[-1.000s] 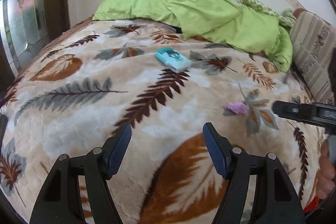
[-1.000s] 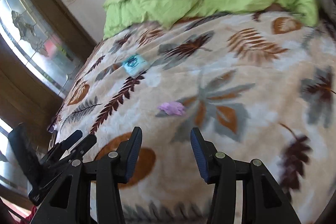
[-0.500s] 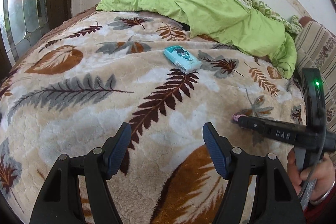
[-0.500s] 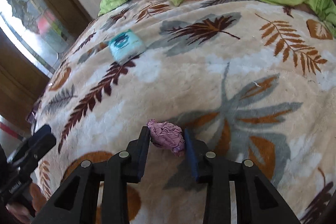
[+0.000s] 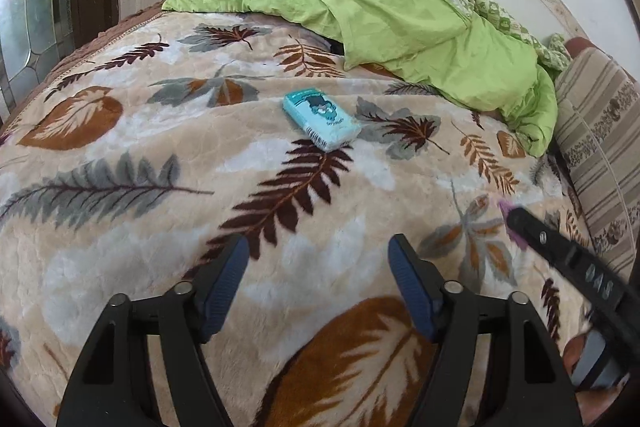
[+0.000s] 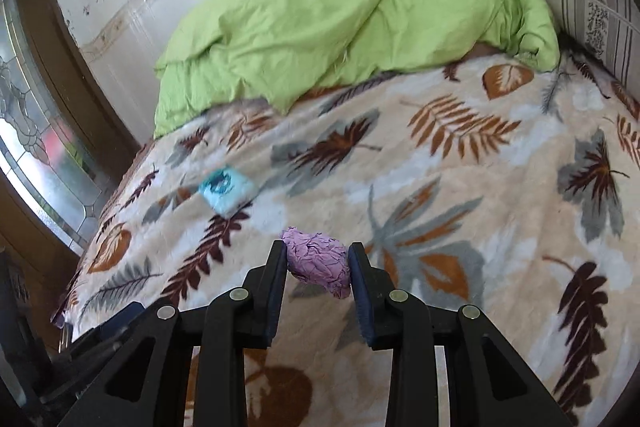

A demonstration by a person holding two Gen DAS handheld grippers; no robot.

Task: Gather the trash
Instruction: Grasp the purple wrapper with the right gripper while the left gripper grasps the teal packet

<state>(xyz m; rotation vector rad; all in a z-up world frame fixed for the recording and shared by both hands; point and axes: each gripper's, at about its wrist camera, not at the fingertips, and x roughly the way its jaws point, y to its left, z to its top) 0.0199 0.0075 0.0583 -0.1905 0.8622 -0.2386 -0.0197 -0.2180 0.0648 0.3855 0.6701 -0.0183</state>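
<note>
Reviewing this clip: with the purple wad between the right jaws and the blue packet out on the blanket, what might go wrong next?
The right gripper pinches the crumpled purple wad only at its fingertips; it may slip out when lifted. The left gripper, open and empty, sits well short of the blue packet, whose flat shape on the plush blanket may snag fabric.

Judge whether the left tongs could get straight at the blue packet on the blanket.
Probably yes: the left tongs stand open and empty, and only bare blanket lies between them and the blue packet.
</note>
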